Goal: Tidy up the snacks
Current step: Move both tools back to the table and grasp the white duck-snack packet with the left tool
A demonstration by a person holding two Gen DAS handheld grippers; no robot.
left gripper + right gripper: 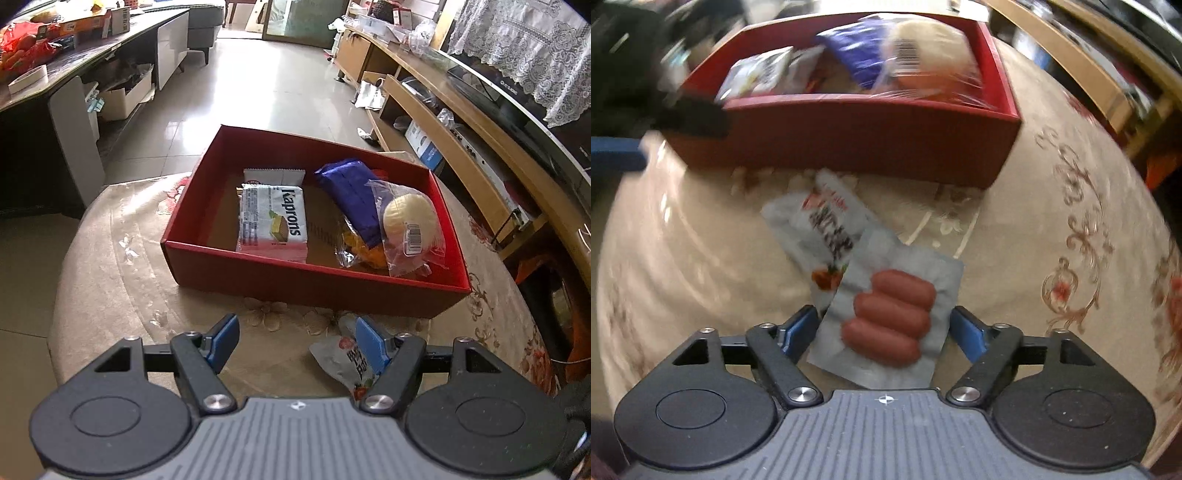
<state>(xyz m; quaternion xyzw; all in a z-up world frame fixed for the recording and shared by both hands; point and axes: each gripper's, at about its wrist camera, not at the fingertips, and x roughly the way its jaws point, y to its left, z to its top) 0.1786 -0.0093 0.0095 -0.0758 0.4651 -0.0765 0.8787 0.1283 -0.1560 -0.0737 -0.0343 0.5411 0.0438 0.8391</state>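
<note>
A red box (pixel 295 284) sits on the round table and holds a white Kaprons wafer pack (pixel 273 223), a blue packet (pixel 351 197), an orange snack bag (pixel 360 245) and a bagged pale bun (pixel 408 221). My left gripper (pixel 295 343) is open and empty in front of the box; a white pouch (pixel 345 356) lies by its right finger. In the blurred right wrist view, my right gripper (pixel 882 332) is open around a clear sausage pack (pixel 890 314) that overlaps the white pouch (pixel 823 225), before the red box (pixel 849 129).
The table has a beige floral cloth (pixel 122 251). A dark counter (pixel 74 66) with clutter stands at the left, a long wooden shelf unit (pixel 461 122) at the right, tiled floor beyond the box.
</note>
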